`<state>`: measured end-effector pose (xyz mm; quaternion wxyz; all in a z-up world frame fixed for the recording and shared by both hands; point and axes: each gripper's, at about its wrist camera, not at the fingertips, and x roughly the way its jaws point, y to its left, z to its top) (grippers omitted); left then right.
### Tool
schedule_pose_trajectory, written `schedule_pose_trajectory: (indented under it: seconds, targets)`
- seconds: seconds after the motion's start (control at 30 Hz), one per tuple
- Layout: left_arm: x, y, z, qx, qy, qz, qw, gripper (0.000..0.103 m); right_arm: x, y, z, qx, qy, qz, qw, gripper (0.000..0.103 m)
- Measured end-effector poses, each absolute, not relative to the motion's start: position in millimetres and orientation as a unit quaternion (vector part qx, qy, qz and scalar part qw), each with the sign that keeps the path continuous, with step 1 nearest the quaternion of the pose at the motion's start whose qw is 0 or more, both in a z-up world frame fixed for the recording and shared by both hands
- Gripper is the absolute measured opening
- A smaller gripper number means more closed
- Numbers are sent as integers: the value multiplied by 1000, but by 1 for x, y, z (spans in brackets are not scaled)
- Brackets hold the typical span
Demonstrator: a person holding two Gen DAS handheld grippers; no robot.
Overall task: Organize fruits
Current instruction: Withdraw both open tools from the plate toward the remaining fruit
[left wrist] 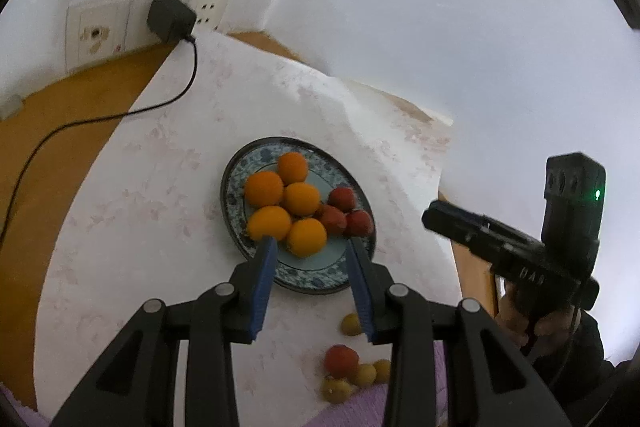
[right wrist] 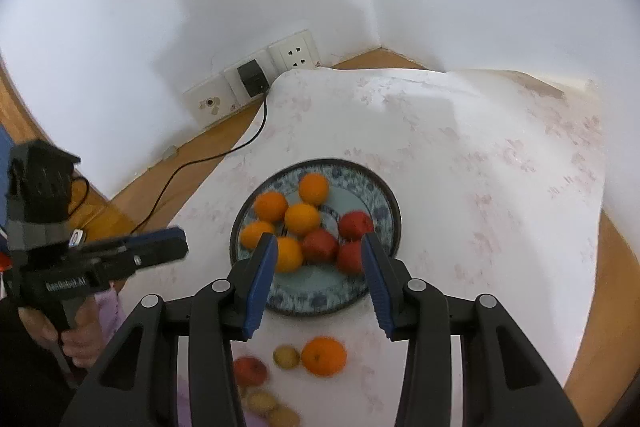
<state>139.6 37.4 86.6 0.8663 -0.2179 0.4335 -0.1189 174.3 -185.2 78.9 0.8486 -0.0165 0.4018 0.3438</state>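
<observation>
A white cloth (right wrist: 460,155) with faint pink flecks, matte and softly creased, covers a wooden table (right wrist: 608,287); bare wood shows as a strip beyond the cloth's far and side edges, where two white walls meet in a corner. The cloth lies open and bare beyond and to the right of the right tongs (right wrist: 320,247). A round glazed plate (right wrist: 384,203), dark-rimmed with a blue-and-white patterned band and a pale centre, sits just ahead of both tongs; being circular it has no long axis, and its near rim lies under the fingertips in each wrist view. On it, five smooth oranges (right wrist: 302,219) cluster on the side toward the left tongs (left wrist: 312,247), touching one another, and three red fruits (right wrist: 355,225) lie pressed together on the side toward the right tongs. All are near-spherical, so no heading can be read. The near part of the plate's centre is bare. Nearer than the plate, between and below the right tongs' fingers, one orange (right wrist: 323,355) rests on the cloth just beside a small yellow fruit (right wrist: 286,357), with a red fruit (right wrist: 250,371) and more small yellow fruits (right wrist: 262,401) closer in, by a lilac fabric edge (left wrist: 360,407). Both tongs are released, blue ribbed pads parted with nothing between them. A black adapter (right wrist: 252,79) sits in a wall socket, its cable (right wrist: 192,163) trailing over the wood.
</observation>
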Motion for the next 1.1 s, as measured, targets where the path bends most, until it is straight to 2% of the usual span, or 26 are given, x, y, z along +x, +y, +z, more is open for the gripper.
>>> schedule_pose_trajectory:
  seconds: [0.4,1.1]
  targets:
    - [102,12,81,-171,459,-130,862,37,141,-195,23,-6,457,310,834,45]
    - [71,-11,29,-187,528,-156,813,37,102,-203,-6,9,481,341,807,45]
